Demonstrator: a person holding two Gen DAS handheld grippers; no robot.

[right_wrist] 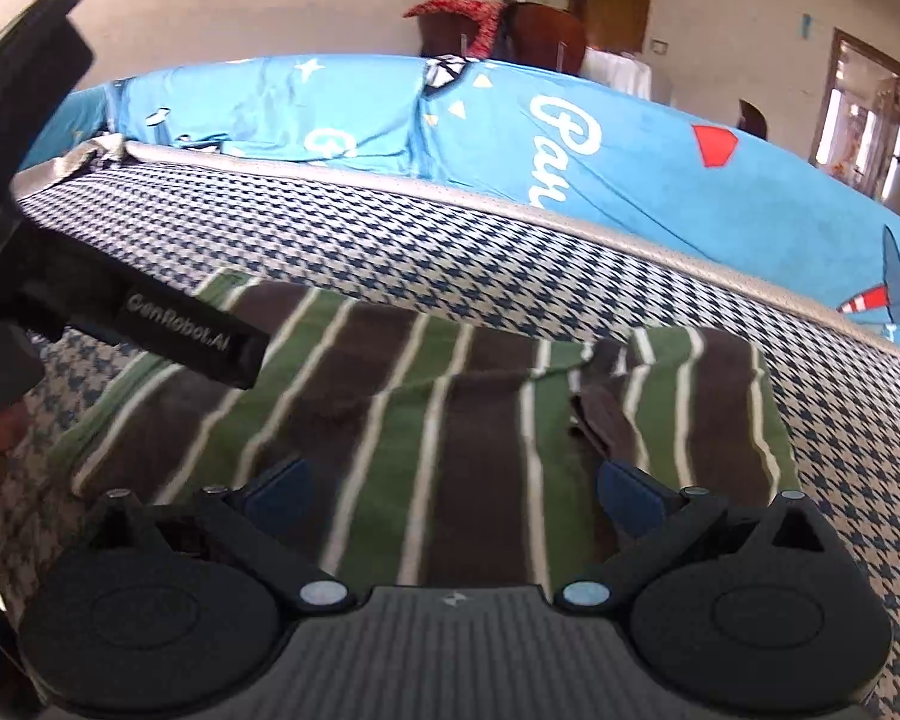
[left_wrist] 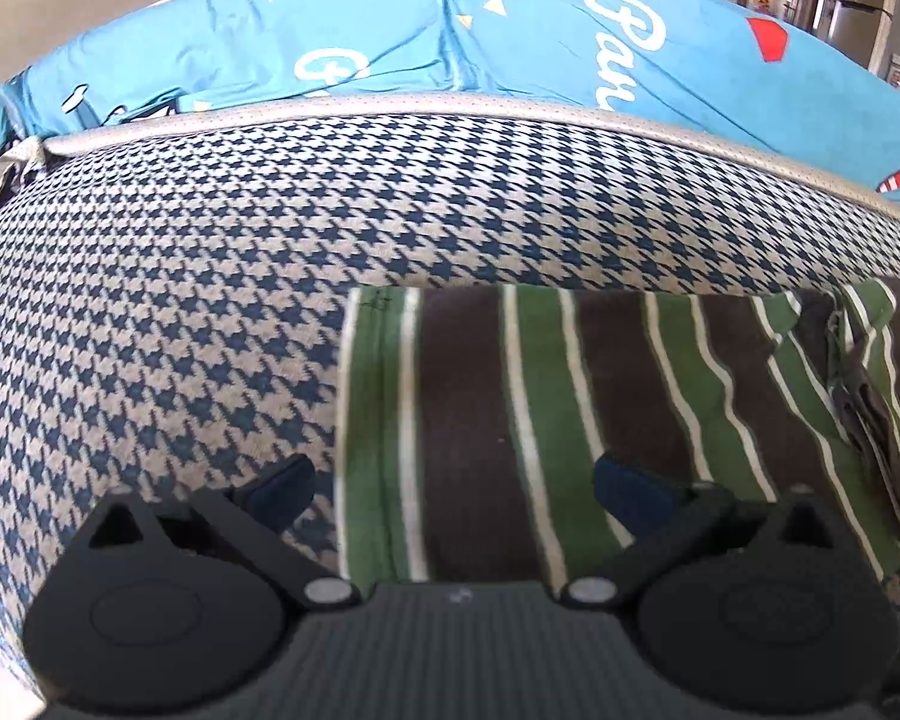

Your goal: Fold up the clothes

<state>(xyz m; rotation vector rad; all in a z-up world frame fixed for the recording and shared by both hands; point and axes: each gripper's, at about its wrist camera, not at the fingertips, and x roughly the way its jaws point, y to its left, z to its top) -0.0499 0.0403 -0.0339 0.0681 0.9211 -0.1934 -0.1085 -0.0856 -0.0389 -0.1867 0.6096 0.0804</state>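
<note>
Striped clothing, a garment (left_wrist: 570, 420) in wide green and brown bands with thin white lines, lies flat on a surface covered in blue and beige houndstooth fabric (left_wrist: 180, 300). In the left wrist view the garment fills the lower right of the frame, its straight left edge running up the middle. A darker crumpled part, perhaps a collar, sits at the right side of the frame. The left gripper (left_wrist: 456, 480) hangs low over the cloth with its two blue-tipped fingers spread wide; one tip is above the houndstooth fabric, the other above the garment. Nothing is held between them.

In the right wrist view the same garment (right_wrist: 450, 420) spreads across the centre of the frame, folded into a rough rectangle, with the dark crumpled part right of centre. The right gripper (right_wrist: 450, 492) also stands wide open above the cloth, both tips over the stripes, gripping nothing. Whether the tips touch the fabric cannot be told. The body of the left gripper (right_wrist: 150, 324), black and marked with white lettering, reaches in from the upper left of the frame.

Behind the houndstooth fabric, across the upper part of both views, lies a bright blue sheet (left_wrist: 390, 42) printed with white script, stars and red shapes. A pale piped edge (left_wrist: 330, 111) separates the two.
</note>
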